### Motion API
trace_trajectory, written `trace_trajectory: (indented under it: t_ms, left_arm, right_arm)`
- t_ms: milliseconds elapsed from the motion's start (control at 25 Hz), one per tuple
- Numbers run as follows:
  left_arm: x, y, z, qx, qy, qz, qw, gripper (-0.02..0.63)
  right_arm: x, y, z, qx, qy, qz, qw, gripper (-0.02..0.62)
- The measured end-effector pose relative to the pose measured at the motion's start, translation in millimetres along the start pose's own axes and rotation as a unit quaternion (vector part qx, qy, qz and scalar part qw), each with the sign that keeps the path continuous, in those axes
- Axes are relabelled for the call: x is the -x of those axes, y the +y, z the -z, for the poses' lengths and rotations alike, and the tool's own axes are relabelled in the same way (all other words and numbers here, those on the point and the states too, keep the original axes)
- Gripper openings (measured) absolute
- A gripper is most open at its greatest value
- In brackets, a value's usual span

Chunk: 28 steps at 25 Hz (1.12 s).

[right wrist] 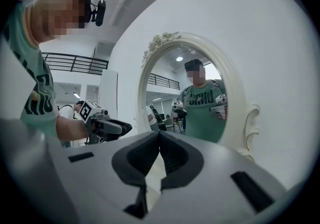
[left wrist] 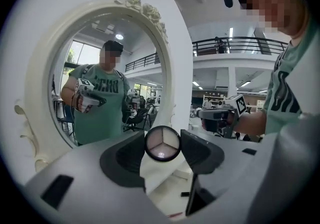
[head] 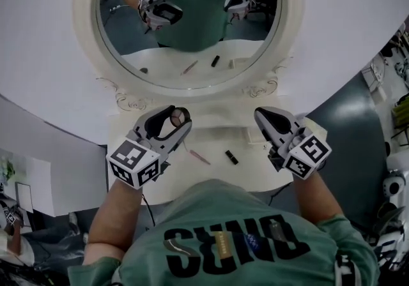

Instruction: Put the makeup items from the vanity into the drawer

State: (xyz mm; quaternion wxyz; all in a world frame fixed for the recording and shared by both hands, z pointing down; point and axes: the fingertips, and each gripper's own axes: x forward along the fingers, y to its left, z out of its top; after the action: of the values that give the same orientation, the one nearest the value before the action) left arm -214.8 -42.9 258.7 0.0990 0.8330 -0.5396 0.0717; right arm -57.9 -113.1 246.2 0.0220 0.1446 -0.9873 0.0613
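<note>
My left gripper [head: 177,119] is shut on a round compact [head: 181,115] with three pale shades, held up off the white vanity top [head: 259,176]. The left gripper view shows the compact [left wrist: 162,143] upright between the two dark pads. My right gripper [head: 260,113] hovers at the right with its jaws shut and nothing in them; its tips [right wrist: 160,136] meet in the right gripper view. A pink pencil [head: 199,157] and a small black tube [head: 231,157] lie on the vanity top between the grippers.
An oval mirror in a cream carved frame [head: 85,55] stands at the back of the vanity and reflects the person and both grippers. The white wall runs behind it. Grey floor [head: 348,112] and shelves show to the right.
</note>
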Motion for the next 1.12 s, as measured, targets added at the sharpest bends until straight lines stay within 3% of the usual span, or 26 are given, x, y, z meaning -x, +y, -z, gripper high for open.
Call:
trace_trajectory:
  t_ms: [240, 560, 840, 1120]
  left_arm:
    - [-94.0, -40.0, 32.4, -0.011, 0.042, 0.078, 0.9960, 0.233]
    - [-231.3, -123.3, 118.0, -0.035, 0.121, 0.163, 0.9785, 0.233]
    - [-308.3, -168.9, 213.4, -0.118, 0.210, 0.161, 0.9572, 0.233]
    - [-319.1, -184.1, 256.6, -0.207, 0.244, 0.165, 0.9330, 0.233]
  right_arm:
    - [38.8, -54.9, 28.1, -0.016, -0.008, 0.056, 0.998, 0.009]
    - [116.3, -140.8, 102.0, -0.054, 0.006, 0.143, 0.988, 0.009]
    - [176.9, -188.0, 168.5, -0.105, 0.015, 0.181, 0.978, 0.009]
    - [200.6, -191.4, 209.1, -0.143, 0.018, 0.185, 0.972, 0.009]
